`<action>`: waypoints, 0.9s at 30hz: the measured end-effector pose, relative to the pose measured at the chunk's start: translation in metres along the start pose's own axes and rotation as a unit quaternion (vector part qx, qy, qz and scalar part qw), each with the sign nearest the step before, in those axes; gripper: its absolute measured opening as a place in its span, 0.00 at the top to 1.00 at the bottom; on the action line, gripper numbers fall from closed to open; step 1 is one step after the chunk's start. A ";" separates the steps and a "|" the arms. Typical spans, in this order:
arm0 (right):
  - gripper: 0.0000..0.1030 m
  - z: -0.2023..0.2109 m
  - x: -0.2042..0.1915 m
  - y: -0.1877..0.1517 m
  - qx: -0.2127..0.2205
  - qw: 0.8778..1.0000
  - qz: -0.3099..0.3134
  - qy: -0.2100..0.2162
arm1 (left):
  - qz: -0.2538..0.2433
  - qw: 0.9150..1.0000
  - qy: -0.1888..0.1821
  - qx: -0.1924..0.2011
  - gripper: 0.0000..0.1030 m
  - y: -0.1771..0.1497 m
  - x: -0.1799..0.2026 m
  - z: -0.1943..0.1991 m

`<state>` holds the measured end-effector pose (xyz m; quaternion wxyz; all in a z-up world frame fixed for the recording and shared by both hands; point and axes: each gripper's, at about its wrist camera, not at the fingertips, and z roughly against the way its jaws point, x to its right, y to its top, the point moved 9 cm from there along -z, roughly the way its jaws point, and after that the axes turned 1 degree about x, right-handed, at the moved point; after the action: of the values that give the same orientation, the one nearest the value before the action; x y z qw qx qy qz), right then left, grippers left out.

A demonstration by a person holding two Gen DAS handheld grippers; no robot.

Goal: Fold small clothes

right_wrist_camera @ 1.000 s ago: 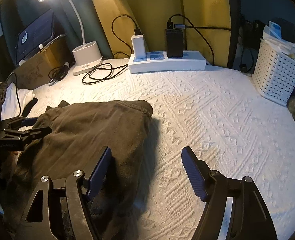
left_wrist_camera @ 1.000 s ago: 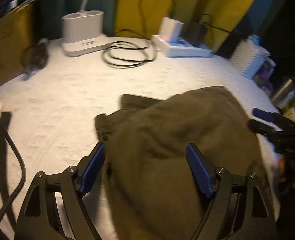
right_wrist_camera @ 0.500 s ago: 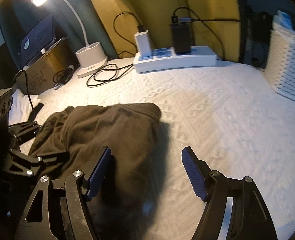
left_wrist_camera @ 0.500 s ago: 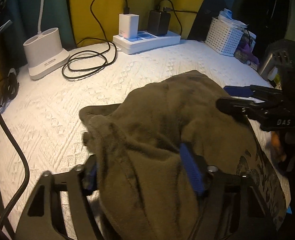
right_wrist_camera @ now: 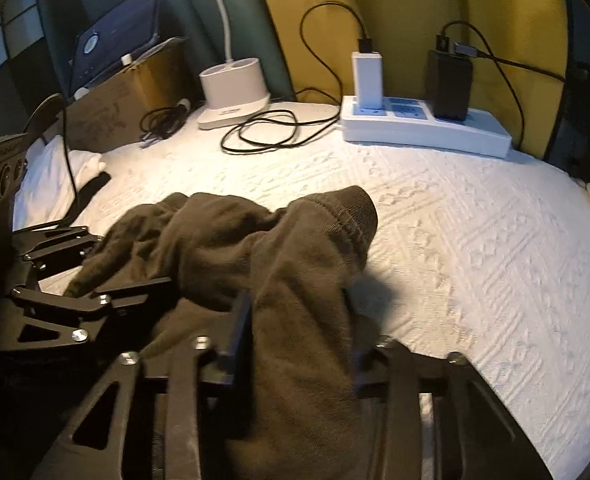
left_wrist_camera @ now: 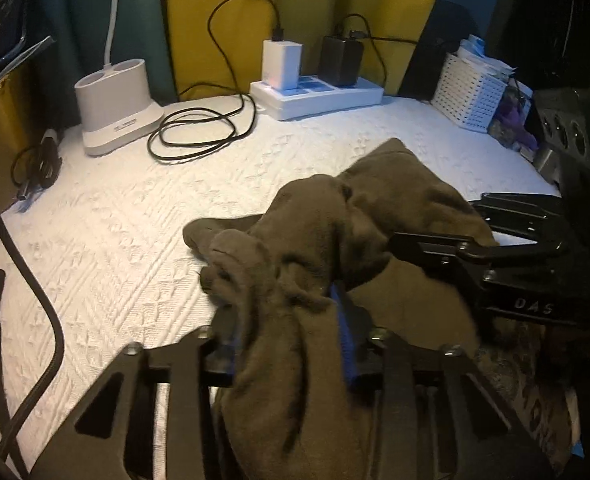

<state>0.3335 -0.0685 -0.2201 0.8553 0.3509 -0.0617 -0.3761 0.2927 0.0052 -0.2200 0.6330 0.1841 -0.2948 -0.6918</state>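
Garment: a dark olive-brown fleece garment point(left_wrist_camera: 335, 240) lies bunched near the front edge of the white textured quilted bench cover point(left_wrist_camera: 135, 248), its ribbed hem point(right_wrist_camera: 351, 208) pointing toward the back edge.
Left tongs: the left tongs point(left_wrist_camera: 291, 344) are clamped on a fold of the garment, the blue pads point(left_wrist_camera: 345, 332) pressed into the cloth.
Right tongs: the right tongs point(right_wrist_camera: 301, 328) are pinched on another fold of the same garment, cloth filling the gap between the fingers; in the left wrist view they reach in from the right edge point(left_wrist_camera: 435, 244).
Containers: a white perforated plastic basket point(left_wrist_camera: 471, 96) stands at the back right corner with papers sticking out of its top; a white two-well lamp base point(left_wrist_camera: 115, 104) stands at the back left, its wells too dim to judge; a brown cardboard box point(right_wrist_camera: 123, 104) sits beyond the left edge.
Writing: "DAS" shows in pale letters on the black body of the right tongs point(left_wrist_camera: 533, 306); the print on the lamp base is too small to read.
Back edge: a white power strip point(right_wrist_camera: 423, 132) carries a white charger block point(right_wrist_camera: 367, 76) and a black charger block point(right_wrist_camera: 449, 84); a coiled black cable point(right_wrist_camera: 263, 132) lies just beside it.
Open room: bare quilt spreads between the garment and the back edge, and to the right of the hem.
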 end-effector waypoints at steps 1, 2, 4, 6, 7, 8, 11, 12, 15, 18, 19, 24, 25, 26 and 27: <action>0.73 0.001 -0.002 0.000 0.003 1.000 0.006 -0.001 | 0.000 1.000 0.001 0.000 0.71 0.000 0.001 0.000; 0.74 0.002 -0.004 0.000 0.005 1.000 0.009 -0.002 | 0.000 1.000 0.000 0.000 0.73 0.000 0.001 0.000; 0.76 0.005 -0.005 0.001 0.010 1.000 0.008 -0.002 | 0.006 1.000 -0.005 0.000 0.75 0.001 0.001 0.002; 0.77 0.012 -0.006 0.002 0.018 1.000 0.011 -0.004 | 0.008 1.000 -0.007 0.004 0.77 0.002 0.003 0.004; 0.77 0.016 -0.006 0.003 0.022 1.000 0.012 -0.004 | 0.009 1.000 -0.008 0.008 0.77 0.003 0.004 0.007; 0.77 0.022 -0.008 0.005 0.029 0.999 0.013 -0.006 | 0.009 1.000 -0.008 0.012 0.77 0.003 0.005 0.010; 0.77 0.038 -0.010 0.009 0.046 0.999 0.019 -0.014 | 0.009 0.999 -0.011 0.028 0.77 0.008 0.010 0.022; 0.77 0.042 -0.011 0.010 0.050 0.998 0.020 -0.015 | 0.010 0.999 -0.012 0.034 0.77 0.009 0.011 0.026; 0.77 0.060 -0.015 0.013 0.065 0.997 0.020 -0.018 | 0.009 0.998 -0.016 0.054 0.78 0.014 0.017 0.042; 0.77 0.077 -0.021 0.015 0.080 0.996 0.021 -0.021 | 0.010 0.997 -0.023 0.071 0.78 0.016 0.021 0.056; 0.77 0.084 -0.024 0.015 0.085 0.996 0.021 -0.022 | 0.009 0.997 -0.026 0.078 0.78 0.017 0.023 0.063; 0.77 0.116 -0.037 0.019 0.115 0.992 0.032 -0.032 | 0.002 0.994 -0.030 0.108 0.78 0.022 0.031 0.090; 0.77 0.125 -0.041 0.020 0.125 0.991 0.036 -0.037 | 0.000 0.993 -0.032 0.117 0.78 0.023 0.033 0.098; 0.77 0.131 -0.045 0.021 0.132 0.990 0.040 -0.040 | -0.002 0.992 -0.032 0.123 0.78 0.025 0.034 0.104; 0.77 0.140 -0.049 0.022 0.140 0.988 0.043 -0.043 | -0.004 0.991 -0.033 0.132 0.79 0.025 0.036 0.112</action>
<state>0.2606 -0.1021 -0.0941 0.8099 0.4476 -0.1653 -0.3411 0.2368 -0.0117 -0.1146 0.5901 0.2444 -0.4034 -0.6552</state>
